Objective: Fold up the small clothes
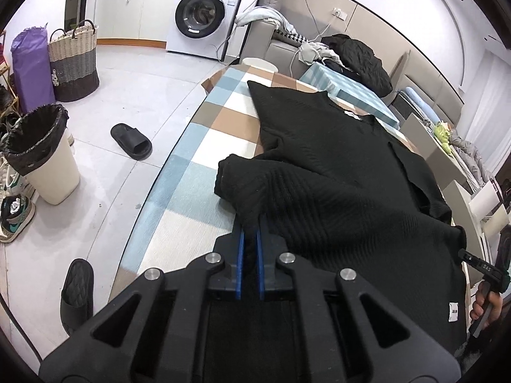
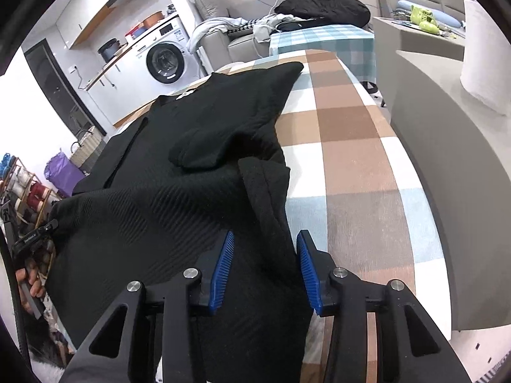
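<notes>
My left tool [image 1: 250,233] is pinched shut on the near left hem of the black knit top [image 1: 335,166], which lies spread along the checked surface [image 1: 204,137], collar toward the far end. My right tool [image 2: 263,265] straddles the near right edge with its blue pads [image 2: 223,268] apart, the cloth between them but not visibly clamped. If I lift now, I reckon only the left corner comes up and the fold skews (that bunched sleeve could drag along too).
</notes>
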The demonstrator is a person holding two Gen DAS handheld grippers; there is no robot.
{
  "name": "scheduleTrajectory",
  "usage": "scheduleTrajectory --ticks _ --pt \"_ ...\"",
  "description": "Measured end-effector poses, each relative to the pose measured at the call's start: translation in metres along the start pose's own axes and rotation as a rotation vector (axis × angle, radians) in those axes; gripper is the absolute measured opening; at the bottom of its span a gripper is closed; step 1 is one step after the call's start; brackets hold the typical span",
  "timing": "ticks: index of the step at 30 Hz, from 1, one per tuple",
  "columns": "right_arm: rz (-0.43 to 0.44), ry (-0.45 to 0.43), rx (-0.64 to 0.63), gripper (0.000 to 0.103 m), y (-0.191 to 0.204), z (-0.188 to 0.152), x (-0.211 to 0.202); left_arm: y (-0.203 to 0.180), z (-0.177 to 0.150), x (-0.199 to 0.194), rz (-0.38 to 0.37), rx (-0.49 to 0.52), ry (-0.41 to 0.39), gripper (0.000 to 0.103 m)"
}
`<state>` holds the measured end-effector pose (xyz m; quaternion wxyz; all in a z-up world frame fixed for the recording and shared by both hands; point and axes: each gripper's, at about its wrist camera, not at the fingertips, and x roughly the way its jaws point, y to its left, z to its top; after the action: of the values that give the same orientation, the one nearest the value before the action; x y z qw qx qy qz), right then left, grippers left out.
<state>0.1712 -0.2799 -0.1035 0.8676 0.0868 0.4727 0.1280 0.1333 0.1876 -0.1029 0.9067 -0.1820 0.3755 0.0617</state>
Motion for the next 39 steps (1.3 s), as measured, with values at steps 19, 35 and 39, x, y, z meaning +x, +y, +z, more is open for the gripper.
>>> scheduleTrajectory --ticks 19,35,39 --pt "0.028 -0.083 0.132 0.031 -0.019 0.034 -0.002 0.006 0.01 0.02 0.03 0.003 0.049 0.021" --pt "0.051 -0.091 0.129 0.06 -0.02 -0.038 -0.042 0.029 -0.051 -0.024 0.051 0.013 0.073 0.05" --pt "0.049 -0.093 0.096 0.06 -0.011 -0.056 -0.052 0.025 -0.072 -0.033 0.066 0.042 0.084 0.05"
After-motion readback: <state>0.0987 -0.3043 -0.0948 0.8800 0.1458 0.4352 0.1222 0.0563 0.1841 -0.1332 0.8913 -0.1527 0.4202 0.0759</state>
